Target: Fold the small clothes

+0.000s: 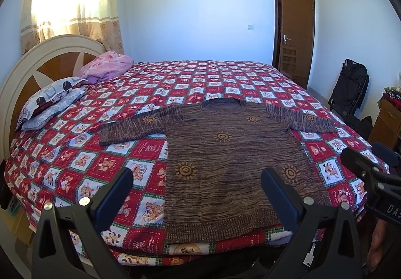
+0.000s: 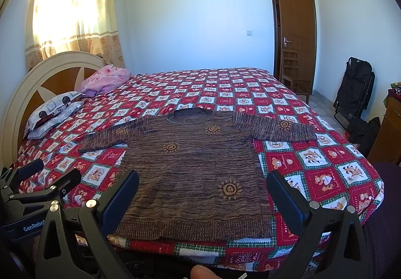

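Knit sweater (image 1: pixel 225 153) flat on bed (image 1: pixel 82 161), sleeves spread. Left gripper (image 1: pixel 196 178), right gripper (image 2: pixel 203 181) both agape, empty. Risk: loose knit snags, stretches; single-layer pinch skews fold.

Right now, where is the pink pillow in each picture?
Left wrist view: the pink pillow sits upper left, against the headboard.
Right wrist view: the pink pillow sits upper left, too.
Shared landmark: the brown door on the far right wall.

Bedspread (image 1: pixel 82 161) bare around sweater (image 1: pixel 225 153) — pillows (image 1: pixel 50 101) far left.
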Available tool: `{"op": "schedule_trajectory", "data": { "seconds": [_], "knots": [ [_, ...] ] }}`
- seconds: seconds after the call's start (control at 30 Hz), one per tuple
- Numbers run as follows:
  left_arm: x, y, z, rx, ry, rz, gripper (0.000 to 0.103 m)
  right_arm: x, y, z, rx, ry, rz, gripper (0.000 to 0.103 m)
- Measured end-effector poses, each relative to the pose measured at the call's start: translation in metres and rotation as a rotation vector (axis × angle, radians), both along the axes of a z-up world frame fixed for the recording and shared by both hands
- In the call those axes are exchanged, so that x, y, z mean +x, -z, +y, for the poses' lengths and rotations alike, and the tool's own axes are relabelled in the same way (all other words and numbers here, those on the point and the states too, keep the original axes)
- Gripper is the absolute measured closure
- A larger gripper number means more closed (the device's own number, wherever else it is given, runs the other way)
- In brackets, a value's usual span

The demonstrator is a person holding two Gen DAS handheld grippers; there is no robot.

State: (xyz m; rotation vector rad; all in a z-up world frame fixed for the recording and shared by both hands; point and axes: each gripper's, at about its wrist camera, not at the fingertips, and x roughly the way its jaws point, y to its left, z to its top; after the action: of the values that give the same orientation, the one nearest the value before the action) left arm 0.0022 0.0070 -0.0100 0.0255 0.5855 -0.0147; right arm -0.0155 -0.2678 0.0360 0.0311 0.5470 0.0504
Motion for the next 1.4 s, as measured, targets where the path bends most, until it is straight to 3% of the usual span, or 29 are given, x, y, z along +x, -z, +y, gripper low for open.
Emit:
{"op": "schedule_trajectory", "data": {
  "seconds": [0.8,0.93,1.17,1.4],
  "knots": [
    [0.008,0.013,0.002,-0.005,0.014,0.029,0.000,0.013,0.007,-0.005,0.020,-0.017,0.028,0.001],
    [0.017,0.016,0.003,-0.001,0.037,0.027,0.000,0.026,0.017,-0.014,0.085,-0.055,0.041,0.001],
    [0.044,0.022,0.015,0.033,0.033,-0.016,0.000,0.062,0.047,-0.030,0.105,-0.055,0.104,0.001],
    [0.095,0.037,0.026,0.070,0.046,0.034,0.000,0.110,0.081,-0.061,0.089,0.005,0.170,0.001]
  ]
}}
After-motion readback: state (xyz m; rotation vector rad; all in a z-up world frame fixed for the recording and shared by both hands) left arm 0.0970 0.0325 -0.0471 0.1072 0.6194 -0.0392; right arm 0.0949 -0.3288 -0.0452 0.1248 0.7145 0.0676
